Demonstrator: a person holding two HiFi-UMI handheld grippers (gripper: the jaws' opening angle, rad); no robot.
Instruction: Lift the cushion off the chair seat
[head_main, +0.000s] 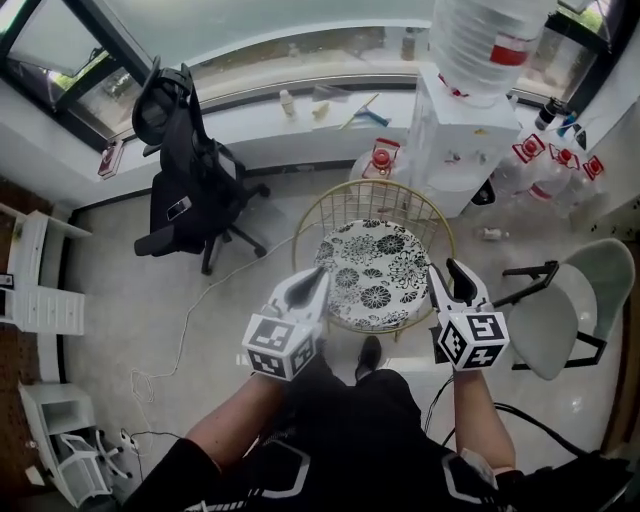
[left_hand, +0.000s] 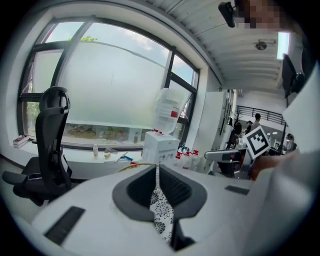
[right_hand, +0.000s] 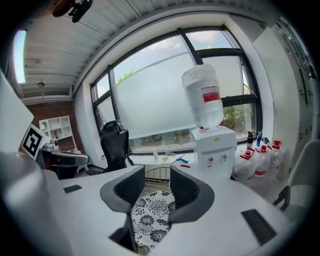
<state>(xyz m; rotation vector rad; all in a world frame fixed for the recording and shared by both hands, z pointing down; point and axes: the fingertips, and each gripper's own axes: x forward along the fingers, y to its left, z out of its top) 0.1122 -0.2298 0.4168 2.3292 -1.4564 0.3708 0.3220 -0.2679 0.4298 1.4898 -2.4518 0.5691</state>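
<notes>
The floor (head_main: 110, 290) around the gold wire chair (head_main: 322, 205) is open on the person's side and to the left, where only a thin cable (head_main: 186, 330) trails. The black office chair (head_main: 185, 170) stands well apart. It is tighter elsewhere — the water dispenser (head_main: 455, 135) is just behind the chair's back hoop and a white chair (head_main: 585, 295) sits near on the right. The clear way out for the lift looks to be upward and back toward the person.

The flower-print cushion (head_main: 372, 272) lies flat on the seat and fills it, ringed at the back by the wire backrest. It is round, looks soft and will likely sag. I judge a two-sided hold at its near left and near right edges best, each gripper biting a pinch of the rim instead of pressing down on top.

The left gripper (head_main: 320, 276) hangs at the cushion's left edge and the right gripper (head_main: 450, 272) is just beside its right edge; neither touches it as far as I can tell. The right fingers (right_hand: 187, 187) stand apart, with only the cushion beyond showing in the gap — ready to slide over the rim. The left fingers (left_hand: 175, 187) are pressed together on nothing and would need to part before they can take the edge.
</notes>
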